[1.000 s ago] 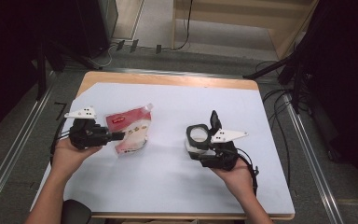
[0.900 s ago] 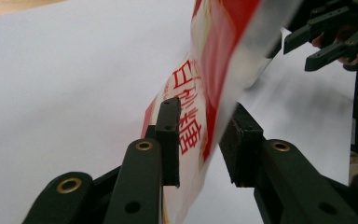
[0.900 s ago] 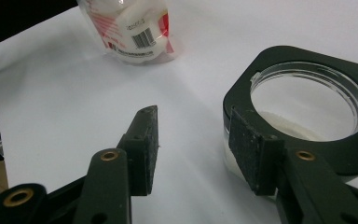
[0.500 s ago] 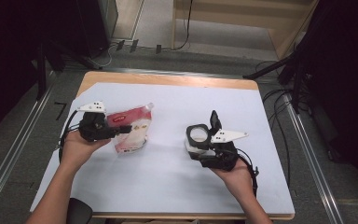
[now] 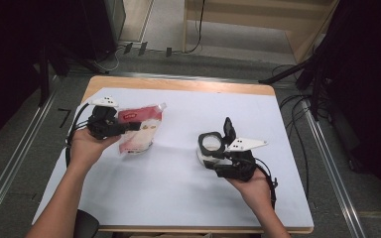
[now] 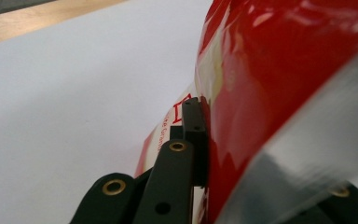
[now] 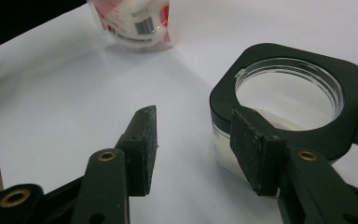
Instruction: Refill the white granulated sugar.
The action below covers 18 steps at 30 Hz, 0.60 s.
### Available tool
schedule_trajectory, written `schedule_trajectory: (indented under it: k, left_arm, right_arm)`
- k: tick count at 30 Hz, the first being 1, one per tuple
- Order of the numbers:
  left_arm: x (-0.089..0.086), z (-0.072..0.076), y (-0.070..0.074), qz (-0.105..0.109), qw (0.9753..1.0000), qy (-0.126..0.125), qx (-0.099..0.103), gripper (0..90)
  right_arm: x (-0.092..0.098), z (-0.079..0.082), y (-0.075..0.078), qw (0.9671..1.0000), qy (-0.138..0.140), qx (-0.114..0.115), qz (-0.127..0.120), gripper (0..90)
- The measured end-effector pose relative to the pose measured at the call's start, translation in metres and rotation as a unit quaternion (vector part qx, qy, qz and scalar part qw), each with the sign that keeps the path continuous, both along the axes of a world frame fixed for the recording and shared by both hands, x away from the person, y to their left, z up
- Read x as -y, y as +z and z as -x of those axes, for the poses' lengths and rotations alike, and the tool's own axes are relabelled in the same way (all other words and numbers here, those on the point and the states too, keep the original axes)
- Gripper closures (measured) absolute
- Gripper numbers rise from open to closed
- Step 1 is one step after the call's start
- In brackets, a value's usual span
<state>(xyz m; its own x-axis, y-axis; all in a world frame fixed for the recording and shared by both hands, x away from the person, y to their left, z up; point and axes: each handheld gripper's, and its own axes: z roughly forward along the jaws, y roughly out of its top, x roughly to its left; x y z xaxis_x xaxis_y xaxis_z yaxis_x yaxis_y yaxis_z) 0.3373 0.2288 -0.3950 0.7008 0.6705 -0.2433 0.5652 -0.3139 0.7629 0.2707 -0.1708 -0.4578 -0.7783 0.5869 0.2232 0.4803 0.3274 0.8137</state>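
Two tools, left tool (image 5: 129, 127) pinching red pouch (image 5: 140, 130) lying lengthwise toward table's (image 5: 178, 198) far-right, right tool (image 7: 193, 154) spread beside jar (image 5: 211, 145)

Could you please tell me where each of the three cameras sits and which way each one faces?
High view: above the person's side, looking forward and down on the table; both forearms, left gripper and right gripper show.
Left gripper view: on the left gripper, looking along its jaws clamped on the red pouch.
Right gripper view: on the right gripper, looking across the table; open jaws beside the black-rimmed jar.
Shared: pouch and jar also appear in the high view.
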Motion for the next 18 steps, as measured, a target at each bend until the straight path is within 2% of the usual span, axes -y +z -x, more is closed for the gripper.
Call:
schedule_trajectory:
  k: [2,9,15,18]
  left_arm:
    - [-0.004,-0.003,0.002,0.008,0.9999,0.008,0.005,90.0]
    - [-0.009,-0.024,0.008,0.003,0.9990,0.038,0.021,90.0]
    - [-0.012,-0.041,-0.001,0.018,0.9971,0.070,0.025,90.0]
    - [-0.011,-0.044,-0.008,0.007,0.9970,0.075,0.017,90.0]
  right_arm:
    - [0.000,0.000,0.000,1.0000,0.001,-0.003,0.000,51.8]
    - [-0.001,0.000,-0.001,1.0000,0.002,-0.005,-0.001,51.7]
    - [0.000,0.000,-0.001,1.0000,0.002,-0.006,-0.002,51.8]
    - [0.000,0.000,-0.001,1.0000,0.002,-0.007,-0.002,51.8]
